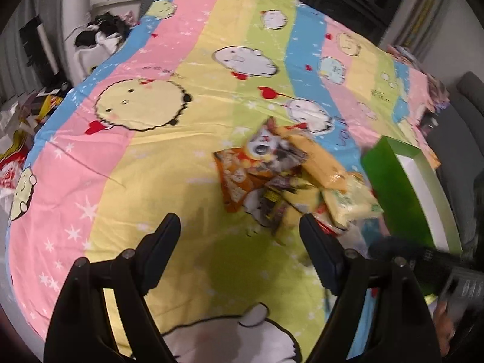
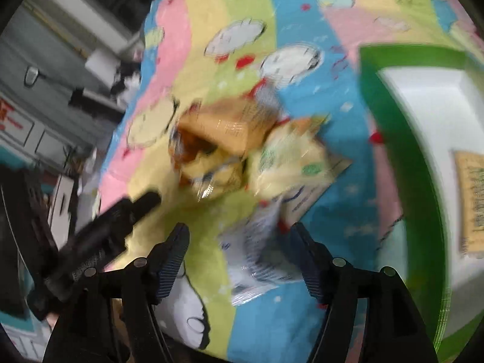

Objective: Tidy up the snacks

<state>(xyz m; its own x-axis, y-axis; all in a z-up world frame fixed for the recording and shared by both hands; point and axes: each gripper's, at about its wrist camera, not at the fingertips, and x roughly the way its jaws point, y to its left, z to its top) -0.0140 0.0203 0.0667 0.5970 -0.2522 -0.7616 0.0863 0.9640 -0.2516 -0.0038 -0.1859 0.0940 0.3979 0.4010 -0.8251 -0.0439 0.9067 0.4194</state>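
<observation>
A pile of snack packets (image 1: 290, 178) lies on a bed's pastel cartoon sheet (image 1: 169, 157). On top is an orange packet with a cat picture (image 1: 263, 163), with yellow packets (image 1: 345, 199) beside it. A green box with a white inside (image 1: 408, 193) stands right of the pile. My left gripper (image 1: 240, 227) is open and empty, just short of the pile. In the blurred right wrist view my right gripper (image 2: 239, 239) is open, with a white printed packet (image 2: 257, 257) lying between its fingers. The yellow packets (image 2: 290, 163) lie beyond it, and the green box (image 2: 423, 166) at right holds one flat packet.
Clutter and bags (image 1: 18, 139) lie on the floor left of the bed. A grey chair (image 1: 466, 127) stands at the right. The left gripper's body (image 2: 99, 230) shows at lower left in the right wrist view. Cabinets (image 2: 45, 106) stand beyond the bed.
</observation>
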